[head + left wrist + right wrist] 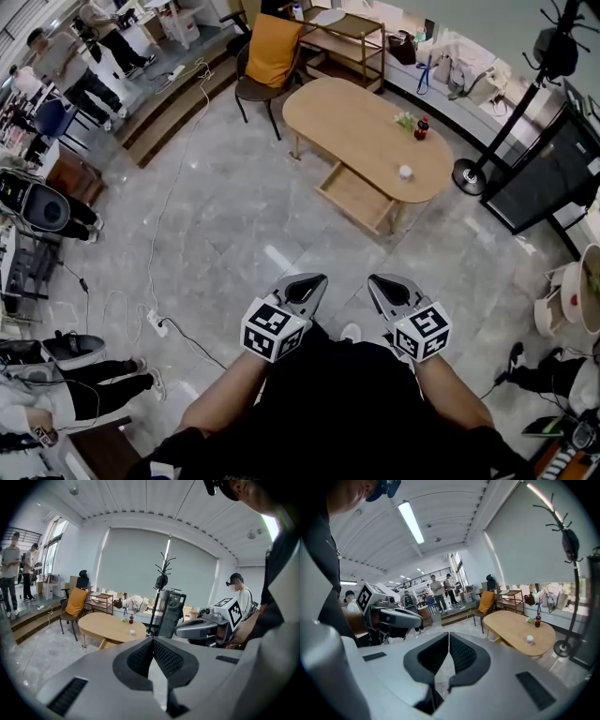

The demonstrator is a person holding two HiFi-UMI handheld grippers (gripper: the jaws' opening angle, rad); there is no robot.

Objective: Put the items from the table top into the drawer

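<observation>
An oval wooden table [356, 122] stands well ahead of me on the grey floor. On it are a dark red bottle [421, 128], a small white cup [405, 172] and a little green sprig [405, 119]. A shallow wooden drawer [356, 195] hangs pulled out under the table's near side. My left gripper [314, 279] and right gripper [378, 279] are held side by side in front of my body, far from the table. Both are shut with nothing between the pads. The table [110, 625], bottle [131, 618] and cup [132, 632] also show in the left gripper view, and the bottle [537, 619] and cup [529, 640] in the right gripper view.
A chair with an orange cushion [270, 52] stands behind the table, and a wooden shelf [347, 37] beyond it. A black coat stand [525, 94] and a dark cabinet [553, 173] flank the table's right. Cables and a power strip [157, 323] lie on the floor at left. People stand at far left.
</observation>
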